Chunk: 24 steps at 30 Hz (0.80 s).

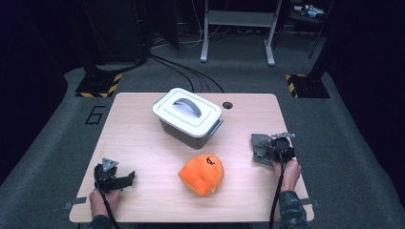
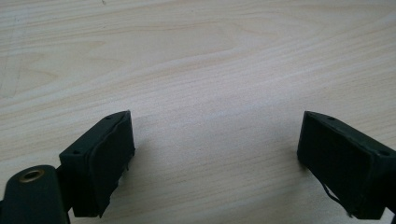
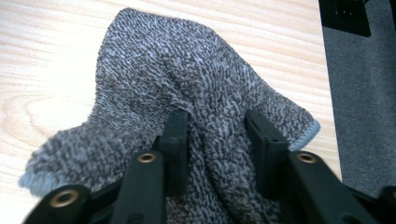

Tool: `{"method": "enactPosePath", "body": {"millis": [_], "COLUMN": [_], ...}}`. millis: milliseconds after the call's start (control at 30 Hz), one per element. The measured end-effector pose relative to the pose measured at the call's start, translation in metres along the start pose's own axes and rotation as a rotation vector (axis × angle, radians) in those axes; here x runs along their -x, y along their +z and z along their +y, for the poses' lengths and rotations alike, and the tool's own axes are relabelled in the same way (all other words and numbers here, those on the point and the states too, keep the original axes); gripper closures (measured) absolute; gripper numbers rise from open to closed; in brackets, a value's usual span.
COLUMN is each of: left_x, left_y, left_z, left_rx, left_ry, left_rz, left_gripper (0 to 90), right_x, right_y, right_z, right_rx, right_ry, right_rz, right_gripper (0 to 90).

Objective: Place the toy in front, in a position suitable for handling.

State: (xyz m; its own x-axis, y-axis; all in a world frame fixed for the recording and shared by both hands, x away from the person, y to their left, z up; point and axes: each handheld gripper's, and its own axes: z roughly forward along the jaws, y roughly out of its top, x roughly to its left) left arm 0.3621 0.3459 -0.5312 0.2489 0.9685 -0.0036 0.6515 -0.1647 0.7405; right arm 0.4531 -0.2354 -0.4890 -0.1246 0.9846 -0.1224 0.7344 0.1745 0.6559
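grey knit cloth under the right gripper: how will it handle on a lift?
The grey knit cloth will probably go floppy: it already bunches into a fold between the right gripper jaws. It looks light, so a pinch on that fold should likely carry it. The loose edges may drag on the table.

Seen from high above the near edge, facing forward and down across the whole surface (image 1: 143, 143), floor beyond at 12 o'clock. Riding low on the left hand-held gripper (image 2: 215, 154), close over bare wood. Riding the right hand-held gripper (image 3: 217, 140), pressed near grey knit cloth (image 3: 187, 84), shared with the high view at 3 o'clock.
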Motion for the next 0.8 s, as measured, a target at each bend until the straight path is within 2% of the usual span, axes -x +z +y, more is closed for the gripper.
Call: {"method": "enactPosePath", "body": {"millis": [133,267,367,600,800], "left_x": [0.000,0.000,0.001,0.001,0.000], "left_y": [0.000,0.000,0.001,0.001,0.000], "left_z": [0.000,0.000,0.000,0.000,0.000], "left_rx": [0.007,0.007,0.012,0.012,0.006], "left_ry": [0.001,0.000,0.000,0.001,-0.001], "left_rz": [0.005,0.005,0.009,0.009,0.004], "left_gripper": [10.9,10.9,10.9,10.9,10.9], "right_x": [0.001,0.002,0.005,0.008,0.004], "right_y": [0.000,-0.006,-0.017,-0.035,-0.051], "right_z": [-0.001,-0.002,-0.004,-0.012,-0.032], "right_rx": [0.010,0.020,0.048,0.077,0.098], "right_ry": [-0.001,0.008,0.011,0.036,0.045], "right_rz": [0.001,0.021,0.039,0.078,0.129], "right_gripper": [52.7,35.3,24.4,13.6,7.7]}}
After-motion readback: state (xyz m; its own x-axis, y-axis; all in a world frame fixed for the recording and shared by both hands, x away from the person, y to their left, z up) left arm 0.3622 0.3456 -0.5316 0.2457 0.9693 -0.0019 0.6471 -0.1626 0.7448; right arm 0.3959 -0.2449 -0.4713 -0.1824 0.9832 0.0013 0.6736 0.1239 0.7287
